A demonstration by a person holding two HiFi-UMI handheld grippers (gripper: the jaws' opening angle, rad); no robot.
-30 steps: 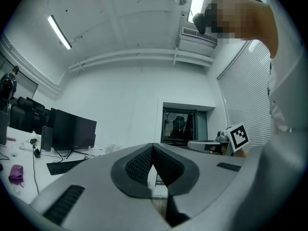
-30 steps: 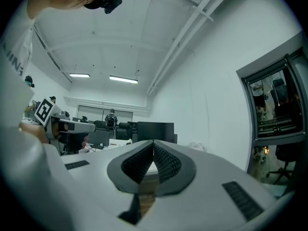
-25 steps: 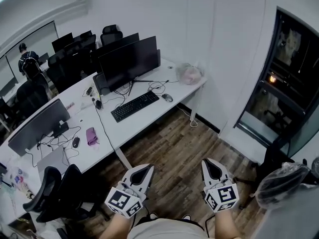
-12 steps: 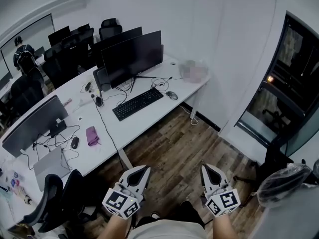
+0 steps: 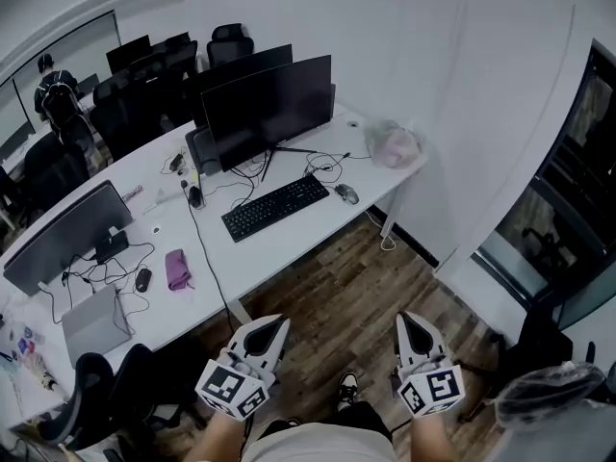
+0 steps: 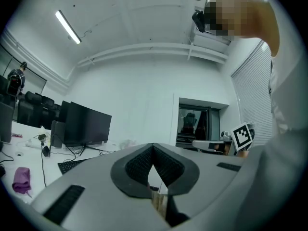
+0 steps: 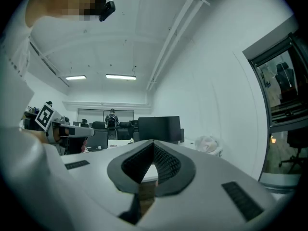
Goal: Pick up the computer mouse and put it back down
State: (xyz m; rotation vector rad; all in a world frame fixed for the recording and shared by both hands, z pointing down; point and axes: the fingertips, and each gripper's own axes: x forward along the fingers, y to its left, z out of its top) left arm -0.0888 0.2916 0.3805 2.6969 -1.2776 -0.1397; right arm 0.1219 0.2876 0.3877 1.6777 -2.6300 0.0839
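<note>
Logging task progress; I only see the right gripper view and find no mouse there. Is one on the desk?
Observer: Yes; the head view shows a mouse lying just right of the black keyboard on the white desk.
Operator: Is the left gripper holding anything?
Observer: No; its own view shows the left gripper with its fingers together, nothing between them.
</note>
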